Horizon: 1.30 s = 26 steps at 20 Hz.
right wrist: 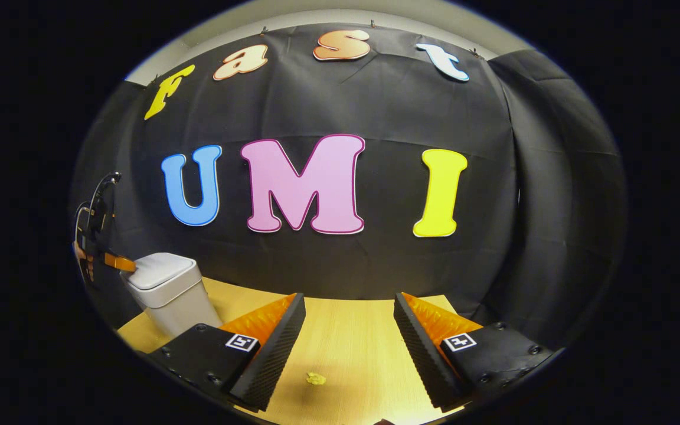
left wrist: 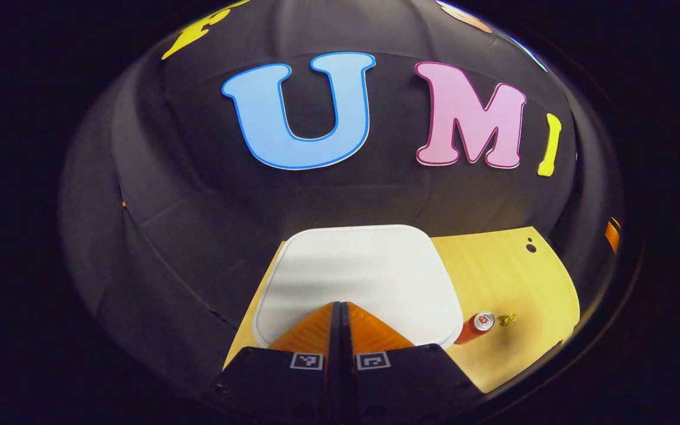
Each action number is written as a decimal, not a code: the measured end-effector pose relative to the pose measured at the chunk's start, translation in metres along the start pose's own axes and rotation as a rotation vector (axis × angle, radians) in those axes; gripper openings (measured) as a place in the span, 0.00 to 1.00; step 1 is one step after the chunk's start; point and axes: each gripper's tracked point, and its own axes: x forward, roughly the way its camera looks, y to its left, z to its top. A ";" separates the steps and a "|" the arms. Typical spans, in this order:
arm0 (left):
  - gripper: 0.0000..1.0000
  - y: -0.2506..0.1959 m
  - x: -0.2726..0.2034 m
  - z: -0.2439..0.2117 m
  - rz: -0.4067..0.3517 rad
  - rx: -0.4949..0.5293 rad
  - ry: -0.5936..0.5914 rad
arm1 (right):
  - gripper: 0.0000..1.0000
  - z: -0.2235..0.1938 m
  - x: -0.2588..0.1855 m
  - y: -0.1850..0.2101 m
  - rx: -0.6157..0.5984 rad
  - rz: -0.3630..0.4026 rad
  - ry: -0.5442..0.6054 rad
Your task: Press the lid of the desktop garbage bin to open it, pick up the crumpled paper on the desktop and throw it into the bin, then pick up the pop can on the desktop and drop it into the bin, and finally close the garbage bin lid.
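The white bin (left wrist: 363, 277) stands with its lid down, and my left gripper (left wrist: 340, 304) is shut with nothing in it, its tips over the lid's near part. To the right of the bin an orange pop can (left wrist: 477, 326) lies on the wooden desk (left wrist: 511, 265), with a small yellow crumpled paper (left wrist: 506, 319) beside it. In the right gripper view my right gripper (right wrist: 349, 301) is open above the desk, and the crumpled paper (right wrist: 315, 378) lies low between its fingers. The bin (right wrist: 166, 289) stands far left there, with the left gripper (right wrist: 117, 261) at its lid.
Black cloth walls close off the desk (right wrist: 346, 336) at the back and on both sides. The desk's back right corner (left wrist: 543, 248) lies beyond the can. Cables (right wrist: 95, 206) hang above the left gripper.
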 end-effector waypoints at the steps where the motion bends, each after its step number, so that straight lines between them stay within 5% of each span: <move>1: 0.06 0.001 0.000 0.009 -0.001 0.000 -0.036 | 0.97 0.000 0.000 0.003 -0.006 -0.003 0.004; 7: 0.07 0.014 -0.040 0.072 0.019 0.048 -0.274 | 0.98 -0.023 0.010 0.029 -0.021 0.029 0.052; 11: 0.15 0.005 -0.086 0.099 -0.035 0.080 -0.424 | 0.98 -0.045 0.025 0.040 -0.037 0.045 0.108; 13: 0.24 0.006 -0.104 0.107 -0.030 0.088 -0.472 | 0.97 -0.060 0.035 0.048 -0.028 0.062 0.139; 15: 0.45 0.003 -0.123 0.106 -0.026 0.070 -0.510 | 0.98 -0.085 0.044 0.058 -0.005 0.091 0.209; 16: 0.66 0.002 -0.135 0.103 -0.021 0.065 -0.527 | 0.98 -0.096 0.049 0.062 0.001 0.103 0.242; 18: 0.92 -0.001 -0.155 0.105 -0.026 0.068 -0.575 | 0.98 -0.123 0.058 0.067 0.007 0.114 0.320; 26: 0.95 0.013 -0.220 0.074 0.064 -0.004 -0.621 | 0.98 -0.222 0.080 0.063 0.006 0.102 0.544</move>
